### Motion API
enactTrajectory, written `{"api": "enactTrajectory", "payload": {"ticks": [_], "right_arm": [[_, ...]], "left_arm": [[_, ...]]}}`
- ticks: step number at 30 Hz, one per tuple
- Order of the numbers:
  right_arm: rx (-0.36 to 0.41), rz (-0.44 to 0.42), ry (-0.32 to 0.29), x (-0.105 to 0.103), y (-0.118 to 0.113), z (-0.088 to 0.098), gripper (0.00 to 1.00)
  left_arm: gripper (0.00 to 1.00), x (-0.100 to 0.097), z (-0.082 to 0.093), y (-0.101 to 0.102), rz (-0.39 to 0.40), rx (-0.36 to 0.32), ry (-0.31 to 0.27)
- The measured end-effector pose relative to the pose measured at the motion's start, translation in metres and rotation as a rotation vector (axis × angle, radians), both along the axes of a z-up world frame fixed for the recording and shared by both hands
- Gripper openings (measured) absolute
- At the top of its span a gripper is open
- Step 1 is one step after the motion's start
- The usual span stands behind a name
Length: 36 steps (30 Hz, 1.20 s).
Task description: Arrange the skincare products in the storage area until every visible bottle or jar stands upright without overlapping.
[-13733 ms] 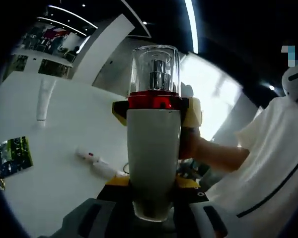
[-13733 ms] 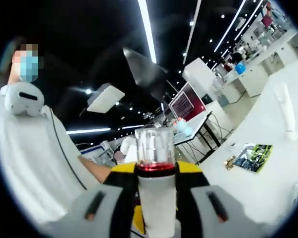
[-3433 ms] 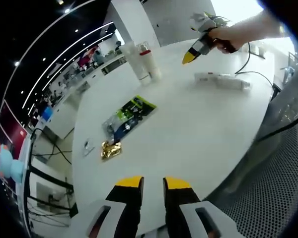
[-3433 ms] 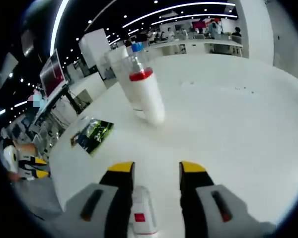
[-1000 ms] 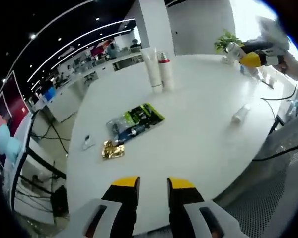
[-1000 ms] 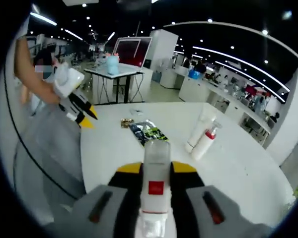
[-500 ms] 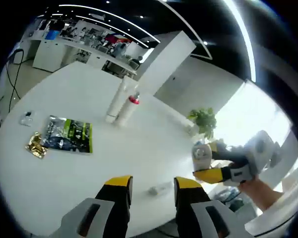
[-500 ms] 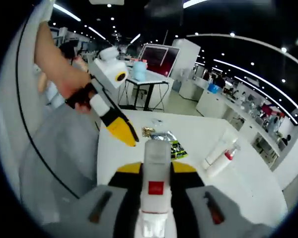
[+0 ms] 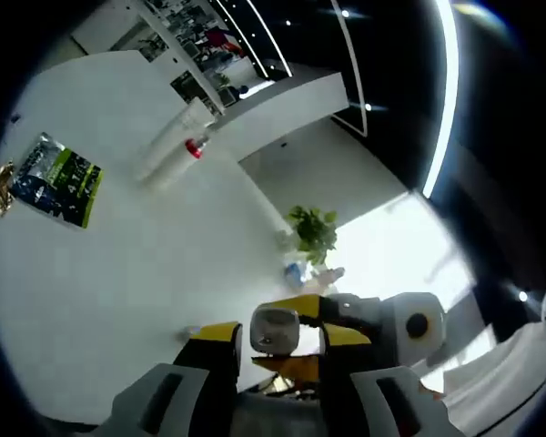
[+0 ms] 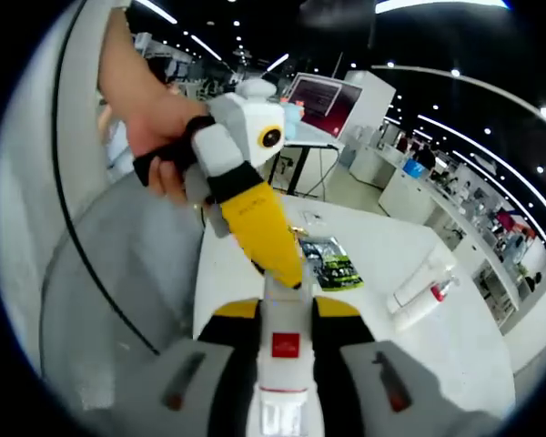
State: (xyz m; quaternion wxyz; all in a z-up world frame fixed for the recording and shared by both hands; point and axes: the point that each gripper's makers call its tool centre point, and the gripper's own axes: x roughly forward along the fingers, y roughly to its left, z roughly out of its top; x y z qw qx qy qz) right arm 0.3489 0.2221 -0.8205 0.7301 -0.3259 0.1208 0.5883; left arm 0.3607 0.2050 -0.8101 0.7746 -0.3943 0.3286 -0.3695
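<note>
Right gripper view: hand-held gripper (image 10: 286, 319) (bottle-clamping) (image 10: 284, 350).

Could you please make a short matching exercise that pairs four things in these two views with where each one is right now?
Things:
1. white bottle with a red label
2. green and black packet
3. red-collared pump bottle
4. left claw

Places:
A. standing beside a taller white tube at the far side of the table
B. reaching toward the top of the held bottle
C. clamped in the right claw
D. lying flat on the white table

Pairs: 1-C, 2-D, 3-A, 4-B
</note>
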Motion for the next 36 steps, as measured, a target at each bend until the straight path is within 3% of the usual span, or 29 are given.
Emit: {"api": "enactTrajectory", "payload": {"ticks": [2, 10, 13, 15, 18, 19, 22, 27, 29, 30, 32, 34, 35, 36], "right_arm": [[-0.018, 0.03, -0.012, -0.005, 0.002, -0.002, 0.21], [-0.037, 0.09, -0.007, -0.015, 0.005, -0.008, 0.22], [-0.02, 0.06, 0.055, -0.016, 0.006, -0.01, 0.22], [-0.016, -0.008, 0.126, -0.014, 0.002, -0.013, 0.27], [0.099, -0.107, 0.228, -0.006, -0.001, -0.006, 0.4], [0.126, -0.122, 0.253, -0.005, -0.002, -0.004, 0.4], [0.255, -0.223, 0.344, 0.005, -0.014, 0.006, 0.4], [0.371, -0.383, 0.459, 0.022, -0.033, 0.008, 0.43], [0.429, -0.421, 0.588, 0.021, -0.036, 0.004, 0.45], [0.405, -0.427, 0.607, 0.019, -0.038, -0.001, 0.47], [0.441, -0.414, 0.661, 0.015, -0.035, -0.001, 0.47], [0.56, -0.39, 0.843, 0.004, -0.025, 0.009, 0.46], [0.654, -0.386, 0.924, 0.004, -0.022, 0.019, 0.45], [0.709, -0.389, 0.977, 0.005, -0.021, 0.025, 0.42]], "left_arm": [[0.26, -0.008, -0.005, -0.003, -0.04, 0.016, 0.016], [0.22, -0.018, -0.015, -0.001, -0.031, 0.028, 0.078], [0.22, -0.017, -0.016, 0.001, -0.017, 0.026, 0.082], [0.22, -0.015, -0.014, 0.002, -0.006, 0.022, 0.074], [0.22, -0.006, -0.005, 0.008, 0.054, -0.048, 0.086], [0.22, -0.004, -0.001, 0.011, 0.069, -0.081, 0.091], [0.22, 0.0, 0.001, 0.019, 0.091, -0.097, 0.085], [0.22, 0.008, 0.008, 0.031, 0.158, -0.17, 0.093], [0.22, 0.01, 0.013, 0.033, 0.183, -0.202, 0.089], [0.22, 0.01, 0.015, 0.033, 0.188, -0.222, 0.088], [0.22, 0.014, 0.022, 0.035, 0.214, -0.276, 0.087], [0.22, 0.016, 0.027, 0.037, 0.233, -0.343, 0.087], [0.22, 0.016, 0.031, 0.036, 0.233, -0.372, 0.085], [0.22, 0.016, 0.034, 0.036, 0.236, -0.388, 0.081]]}}
